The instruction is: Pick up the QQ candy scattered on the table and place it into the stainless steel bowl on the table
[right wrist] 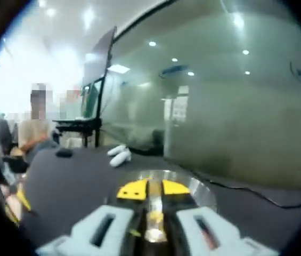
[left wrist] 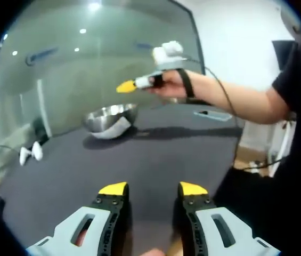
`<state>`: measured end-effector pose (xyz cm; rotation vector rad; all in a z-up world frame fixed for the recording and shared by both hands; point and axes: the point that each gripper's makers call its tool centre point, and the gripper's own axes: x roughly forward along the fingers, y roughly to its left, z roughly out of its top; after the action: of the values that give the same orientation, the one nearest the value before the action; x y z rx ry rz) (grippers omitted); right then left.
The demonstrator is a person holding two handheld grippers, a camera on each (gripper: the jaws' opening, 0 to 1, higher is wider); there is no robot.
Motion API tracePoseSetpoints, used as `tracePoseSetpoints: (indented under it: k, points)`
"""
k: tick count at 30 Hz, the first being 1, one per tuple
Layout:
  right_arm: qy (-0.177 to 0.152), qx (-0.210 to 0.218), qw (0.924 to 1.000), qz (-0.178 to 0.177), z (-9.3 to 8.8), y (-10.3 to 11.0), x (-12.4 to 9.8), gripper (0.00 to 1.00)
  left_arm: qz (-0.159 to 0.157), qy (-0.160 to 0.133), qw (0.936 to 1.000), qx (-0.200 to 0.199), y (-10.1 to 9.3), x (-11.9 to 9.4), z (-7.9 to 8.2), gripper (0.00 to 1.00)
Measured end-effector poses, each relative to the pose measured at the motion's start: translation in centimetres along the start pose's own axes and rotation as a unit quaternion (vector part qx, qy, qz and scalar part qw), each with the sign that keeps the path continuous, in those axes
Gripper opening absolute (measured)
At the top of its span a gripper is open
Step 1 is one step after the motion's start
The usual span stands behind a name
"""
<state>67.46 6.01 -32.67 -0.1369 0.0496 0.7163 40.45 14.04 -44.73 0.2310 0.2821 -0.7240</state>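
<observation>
In the left gripper view, the left gripper (left wrist: 153,190) sits nearest, its yellow-tipped jaws spread with bare dark table (left wrist: 155,154) between them and nothing held; it looks parked low over the tabletop, waiting its turn. Farther on, the stainless steel bowl (left wrist: 110,118) rests tilted on the table, and above and just right of it a person's hand (left wrist: 171,85) holds the right gripper (left wrist: 124,86) out over the bowl, likely to let a piece fall inside.

In the right gripper view, the right gripper (right wrist: 153,189) has its jaws pressed close, with a small yellowish bit (right wrist: 155,216) showing in the slit behind the tips. It may be QQ candy, but I cannot tell for sure. The bowl's rim (right wrist: 201,189) curves just beyond the tips, so the gripper is aimed down into it. Past the bowl, two white objects (right wrist: 120,155) lie near the table's far edge before a glass wall (right wrist: 219,106). No loose candy is visible on the table, so what remains is unclear
</observation>
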Motion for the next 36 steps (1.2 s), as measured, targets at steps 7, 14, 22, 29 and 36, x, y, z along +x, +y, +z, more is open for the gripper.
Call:
tracePoseSetpoints:
  k: [7, 14, 22, 29, 36]
  points:
    - [0.002, -0.013, 0.9993, -0.034, 0.1, -1.1, 1.5, 0.1, 0.003, 0.0, 1.0, -0.002, -0.2, -0.4, -0.1, 0.38]
    - [0.001, 0.0, 1.0, -0.009, -0.6, 0.0, 2.1, 0.29, -0.005, 0.002, 1.0, 0.001, -0.7, -0.5, -0.1, 0.38]
    - [0.01, 0.031, 0.9994, -0.015, -1.3, -0.9, 1.3, 0.26, 0.001, 0.002, 1.0, -0.001, -0.2, -0.5, 0.0, 0.38]
    - [0.004, 0.03, 0.9995, -0.004, -0.8, -0.2, 0.8, 0.25, -0.003, 0.001, 1.0, 0.003, -0.4, -0.2, 0.2, 0.38]
    - [0.008, 0.016, 0.9996, 0.023, -1.1, 1.3, 0.4, 0.21, -0.003, -0.002, 1.0, 0.007, -0.4, -0.3, 0.6, 0.38]
